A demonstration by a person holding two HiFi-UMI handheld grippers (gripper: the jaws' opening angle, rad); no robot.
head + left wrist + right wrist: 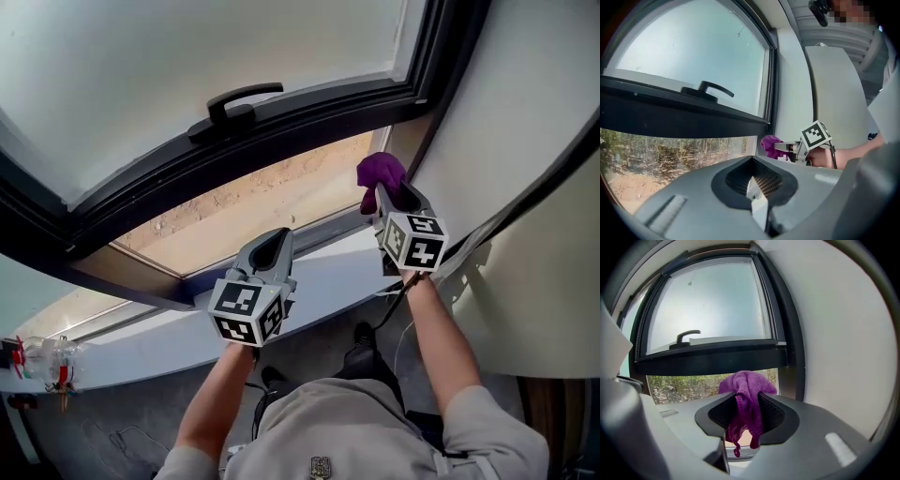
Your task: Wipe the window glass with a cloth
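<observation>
The window's frosted glass (187, 47) sits in a black sash with a black handle (239, 101), and the sash is tilted open above both grippers. My right gripper (380, 202) is shut on a purple cloth (380, 172), held up near the sash's lower right corner and apart from the glass. In the right gripper view the cloth (746, 390) hangs between the jaws, with the glass (708, 301) ahead. My left gripper (275, 242) is lower and further left, jaws together with nothing in them. The left gripper view shows the cloth (769, 144) at its right.
A white sill (319, 281) runs below the opening, where sandy ground (262, 202) shows outside. A white wall (506, 122) stands close on the right. A clear bottle (42, 361) lies on the sill at the far left. A cable hangs from my right gripper.
</observation>
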